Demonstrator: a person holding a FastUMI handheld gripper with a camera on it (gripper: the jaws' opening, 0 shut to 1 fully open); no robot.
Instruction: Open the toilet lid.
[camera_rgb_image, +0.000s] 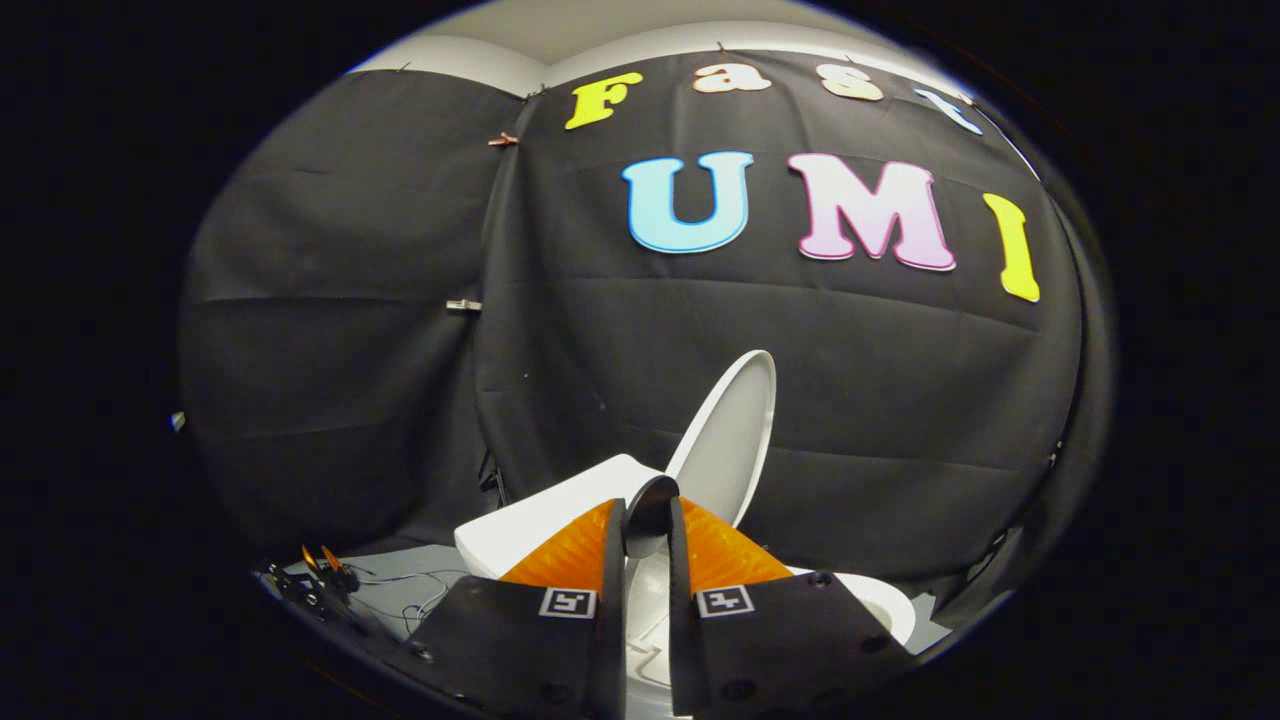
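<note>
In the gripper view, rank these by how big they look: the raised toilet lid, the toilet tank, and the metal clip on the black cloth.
1. Toilet tank and toilet lid: they look about alike, and the tool, fingers nearly together, hides part of both, so I won't rank them.
2. Metal clip: by far the smallest, though it hangs farther back.

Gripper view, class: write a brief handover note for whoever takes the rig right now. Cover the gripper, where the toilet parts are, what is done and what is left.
Gripper: fingers close together with a narrow gap; a dark rounded part sits between the tips, and I cannot tell whether they press on it.
White oval plastic toilet lid: raised, tilted up towards the black cloth wall, just beyond the fingers.
White toilet bowl rim: below, beside the fingers.
White tank: beyond the fingers, beside the lid.
Done: lid appears lifted.
Left: confirm it stays up, then draw the gripper clear.
</note>
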